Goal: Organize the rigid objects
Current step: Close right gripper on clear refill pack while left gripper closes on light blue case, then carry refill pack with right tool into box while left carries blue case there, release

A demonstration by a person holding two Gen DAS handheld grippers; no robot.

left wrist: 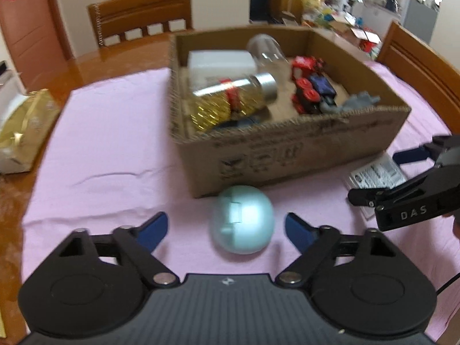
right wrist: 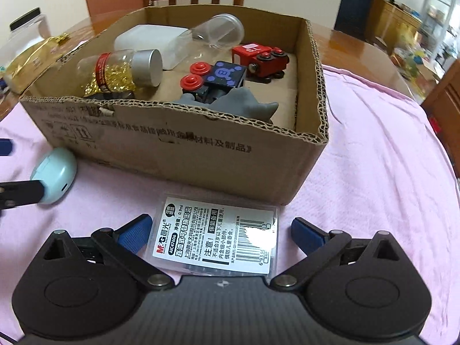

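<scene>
A cardboard box (left wrist: 287, 155) (right wrist: 184, 155) stands on the pink cloth. It holds a bottle of gold bits (left wrist: 230, 97) (right wrist: 120, 69), a clear jar (right wrist: 218, 30), a white case (right wrist: 143, 40), toy train cars (left wrist: 310, 89) (right wrist: 258, 57) and a grey toy (right wrist: 244, 103). A pale blue egg-shaped case (left wrist: 243, 222) (right wrist: 54, 175) lies in front of the box, between the open fingers of my left gripper (left wrist: 227, 230). A clear refill pack with a white label (right wrist: 217, 238) (left wrist: 376, 172) lies between the open fingers of my right gripper (right wrist: 221, 233) (left wrist: 382, 172).
A gold packet (left wrist: 26, 126) (right wrist: 31, 60) lies at the table's left edge beside a white container (right wrist: 26, 31). Wooden chairs (left wrist: 141, 14) stand behind and to the right (left wrist: 425, 57). The pink cloth (right wrist: 388, 172) covers the wooden table.
</scene>
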